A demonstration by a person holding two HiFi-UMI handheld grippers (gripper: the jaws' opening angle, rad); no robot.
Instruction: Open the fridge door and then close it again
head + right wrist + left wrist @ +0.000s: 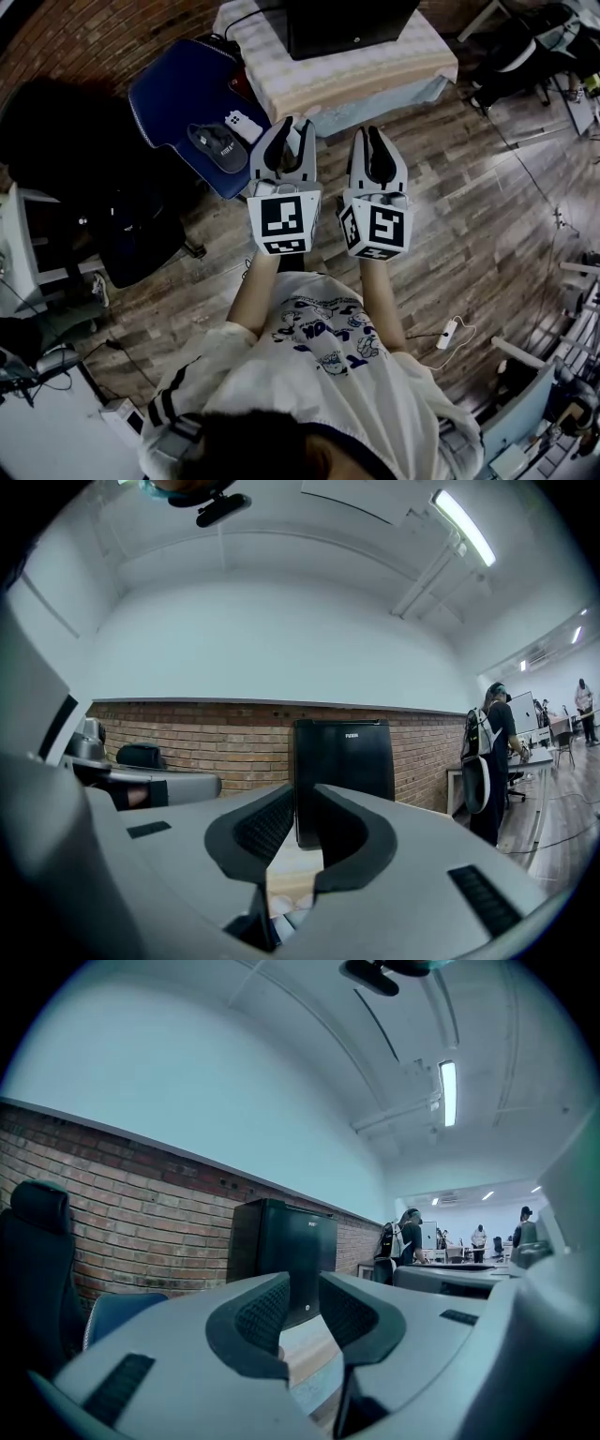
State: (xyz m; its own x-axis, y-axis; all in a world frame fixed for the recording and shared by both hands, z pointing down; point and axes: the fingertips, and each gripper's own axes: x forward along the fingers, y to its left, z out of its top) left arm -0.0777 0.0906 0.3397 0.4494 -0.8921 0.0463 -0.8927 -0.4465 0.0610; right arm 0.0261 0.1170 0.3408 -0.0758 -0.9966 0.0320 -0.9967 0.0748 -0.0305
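Left gripper (292, 131) and right gripper (367, 136) were both closed, empty, short of the fridge (347, 23) on the counter (375, 75). Its door looked shut; opening and closing both remained.

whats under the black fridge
The fridge stands on a pale checked cloth that hangs over the edges. The cloth covers the table beneath it, so the tabletop and legs cannot be seen.

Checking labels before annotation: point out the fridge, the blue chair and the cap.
fridge (343, 761), right gripper view, middle of its black front.
blue chair (173, 94), head view, bare part of the seat.
cap (217, 145), head view, its crown.
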